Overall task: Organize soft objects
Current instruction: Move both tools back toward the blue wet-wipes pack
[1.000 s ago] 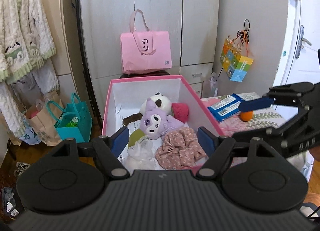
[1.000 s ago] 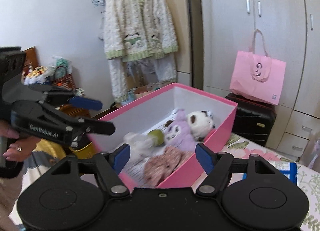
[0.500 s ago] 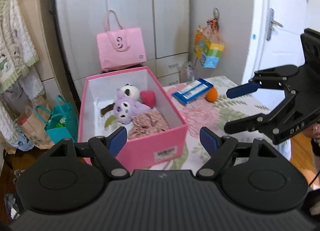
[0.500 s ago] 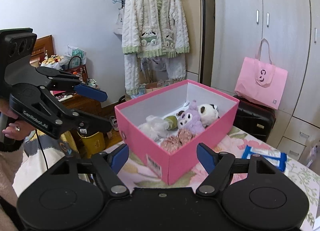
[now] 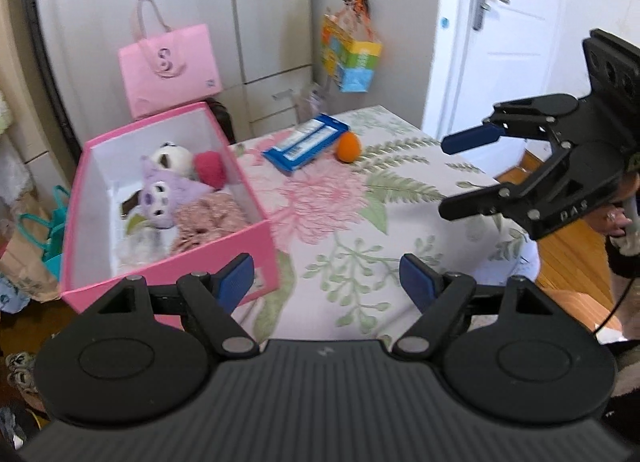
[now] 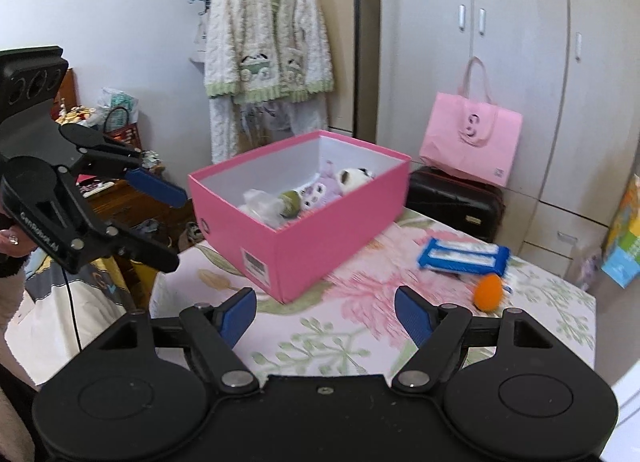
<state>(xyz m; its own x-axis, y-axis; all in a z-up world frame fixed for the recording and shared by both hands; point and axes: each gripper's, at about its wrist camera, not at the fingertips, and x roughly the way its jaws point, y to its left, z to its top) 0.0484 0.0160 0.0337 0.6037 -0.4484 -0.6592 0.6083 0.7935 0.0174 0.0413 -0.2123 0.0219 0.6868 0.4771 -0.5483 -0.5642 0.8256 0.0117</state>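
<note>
Both grippers, left (image 5: 326, 280) and right (image 6: 325, 314), spread and empty. Orange ball (image 6: 488, 292) sits outside pink box (image 6: 320, 246); pinch it gently at its middle.

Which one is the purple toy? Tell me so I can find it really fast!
Look at the big pink box on the flowery tablecloth. Inside, near the middle, lies the purple plush with a white face. It sits just in front of the black-and-white panda, and nothing else in the box is purple.
</note>
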